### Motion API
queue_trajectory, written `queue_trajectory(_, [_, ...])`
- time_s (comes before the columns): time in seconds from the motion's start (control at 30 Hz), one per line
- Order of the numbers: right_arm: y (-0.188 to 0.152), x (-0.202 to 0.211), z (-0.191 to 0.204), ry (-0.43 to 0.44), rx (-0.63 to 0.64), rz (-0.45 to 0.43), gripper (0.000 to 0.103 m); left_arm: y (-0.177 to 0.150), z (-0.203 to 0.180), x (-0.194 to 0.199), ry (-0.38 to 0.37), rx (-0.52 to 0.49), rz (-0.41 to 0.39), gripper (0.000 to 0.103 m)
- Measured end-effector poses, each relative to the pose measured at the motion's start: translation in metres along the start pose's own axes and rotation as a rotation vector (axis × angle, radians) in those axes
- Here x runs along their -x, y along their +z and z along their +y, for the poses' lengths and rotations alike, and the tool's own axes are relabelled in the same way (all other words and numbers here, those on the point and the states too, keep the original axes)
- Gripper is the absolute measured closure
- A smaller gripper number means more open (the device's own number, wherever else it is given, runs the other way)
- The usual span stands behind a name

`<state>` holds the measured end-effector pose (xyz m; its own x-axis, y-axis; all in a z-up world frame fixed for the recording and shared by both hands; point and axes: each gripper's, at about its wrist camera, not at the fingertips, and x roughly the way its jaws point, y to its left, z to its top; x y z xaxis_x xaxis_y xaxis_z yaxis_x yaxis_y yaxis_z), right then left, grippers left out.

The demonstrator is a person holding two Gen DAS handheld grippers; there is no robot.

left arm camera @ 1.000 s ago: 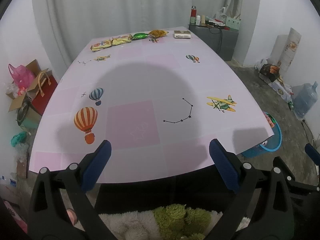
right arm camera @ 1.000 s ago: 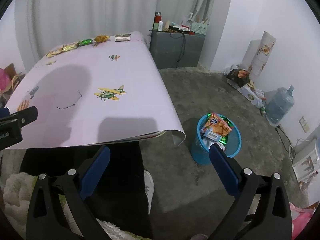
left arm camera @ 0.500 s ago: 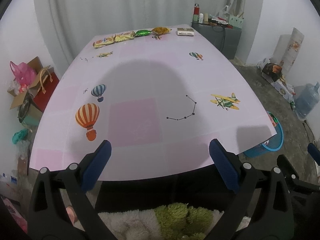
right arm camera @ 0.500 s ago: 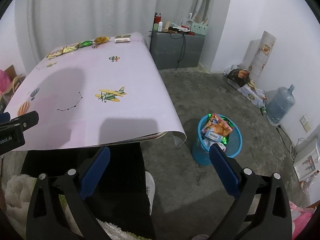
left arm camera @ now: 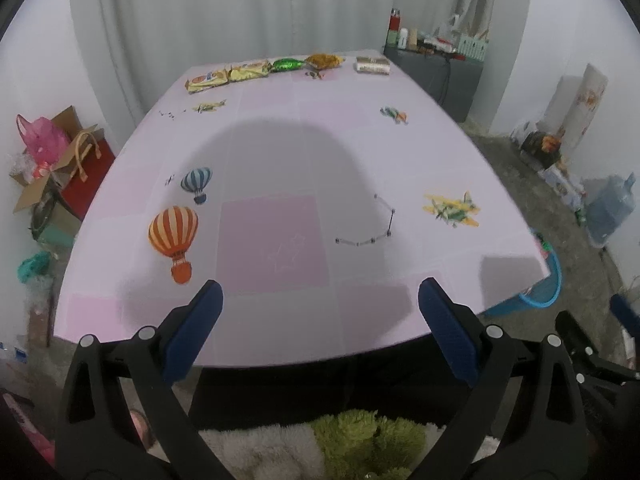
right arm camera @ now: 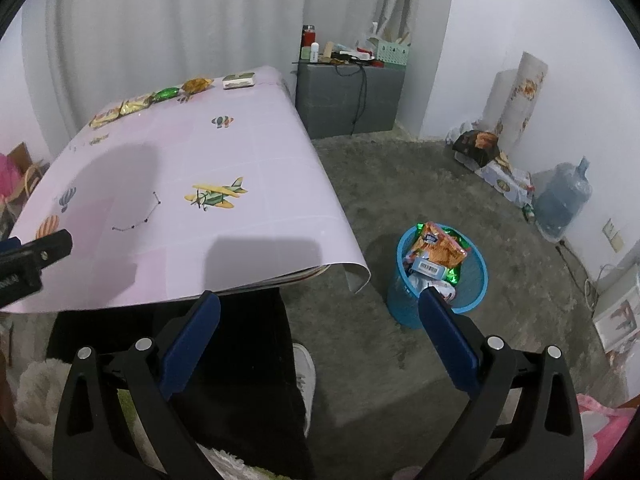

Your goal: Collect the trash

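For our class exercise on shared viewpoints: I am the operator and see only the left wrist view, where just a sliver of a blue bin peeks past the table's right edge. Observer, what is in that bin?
Observer: The blue bin already holds trash: an orange snack bag on top, a barcoded packet and green foil beneath.
Operator: Is the right gripper carrying anything?
Observer: No. The right gripper is open and empty, above the floor between the table and the bin.
Operator: What lies directly below it?
Observer: A white shoe on the grey floor, beside a dark trouser leg.
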<state>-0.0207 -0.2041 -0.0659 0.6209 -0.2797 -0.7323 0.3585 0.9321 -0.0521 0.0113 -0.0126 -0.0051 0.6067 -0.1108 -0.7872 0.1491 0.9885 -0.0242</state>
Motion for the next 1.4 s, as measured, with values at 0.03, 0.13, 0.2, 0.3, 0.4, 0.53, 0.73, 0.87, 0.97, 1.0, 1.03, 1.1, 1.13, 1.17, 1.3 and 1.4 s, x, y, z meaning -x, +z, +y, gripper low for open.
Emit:
queue_trajectory(0.03, [0.002,0.000,-0.001,0.004,-0.013,0.002,0.007,0.003,0.003,0.001,-0.013,0.002,-0.009,0.009])
queue_trajectory(0.13, [0.010,0.003,-0.001,0.017,-0.069,-0.003,0.007,0.015,0.018,-0.002,-0.068,0.007,-0.026,0.009])
queue_trajectory(0.2, [0.014,0.006,0.004,0.020,-0.101,-0.013,0.007,0.022,0.029,-0.008,-0.099,0.012,-0.035,0.009])
queue_trajectory(0.3, [0.020,0.011,0.016,0.015,-0.122,-0.035,0.007,0.034,0.045,-0.022,-0.147,0.025,-0.033,0.009])
queue_trajectory(0.4, [0.025,0.017,0.033,-0.009,-0.123,-0.046,0.007,0.047,0.057,-0.039,-0.225,0.013,-0.017,0.009])
queue_trajectory(0.53, [0.031,0.026,0.045,-0.036,-0.155,-0.060,0.007,0.064,0.060,-0.065,-0.276,-0.064,0.026,0.009])
queue_trajectory(0.73, [0.044,0.033,0.044,-0.067,-0.156,-0.113,0.007,0.064,0.049,-0.084,-0.288,-0.207,0.043,0.009])
queue_trajectory(0.87, [0.054,0.021,0.031,-0.071,-0.132,-0.126,0.007,0.056,0.037,-0.094,-0.286,-0.232,0.067,0.009])
queue_trajectory(0.97, [0.066,0.006,0.018,-0.028,-0.113,-0.159,0.007,0.053,0.034,-0.096,-0.259,-0.182,0.064,0.009])
queue_trajectory(1.0, [0.071,-0.002,0.014,-0.006,-0.105,-0.169,0.007,0.054,0.033,-0.098,-0.245,-0.153,0.066,0.009])
queue_trajectory(1.03, [0.077,-0.010,0.012,0.018,-0.094,-0.167,0.007,0.054,0.034,-0.099,-0.235,-0.137,0.068,0.009])
queue_trajectory(1.1, [0.091,-0.022,0.009,0.061,-0.065,-0.151,0.007,0.058,0.036,-0.099,-0.200,-0.098,0.074,0.009])
queue_trajectory(1.13, [0.098,-0.027,0.010,0.083,-0.044,-0.145,0.007,0.062,0.039,-0.095,-0.176,-0.074,0.066,0.009])
queue_trajectory(1.17, [0.109,-0.031,0.011,0.113,-0.011,-0.144,0.007,0.066,0.041,-0.091,-0.161,-0.056,0.050,0.009])
queue_trajectory(1.3, [0.133,-0.036,0.024,0.182,0.090,-0.164,0.007,0.078,0.051,-0.075,-0.101,0.017,-0.051,0.009])
queue_trajectory(1.4, [0.136,-0.040,0.046,0.223,0.163,-0.169,0.007,0.078,0.058,-0.069,-0.078,0.070,-0.091,0.009])
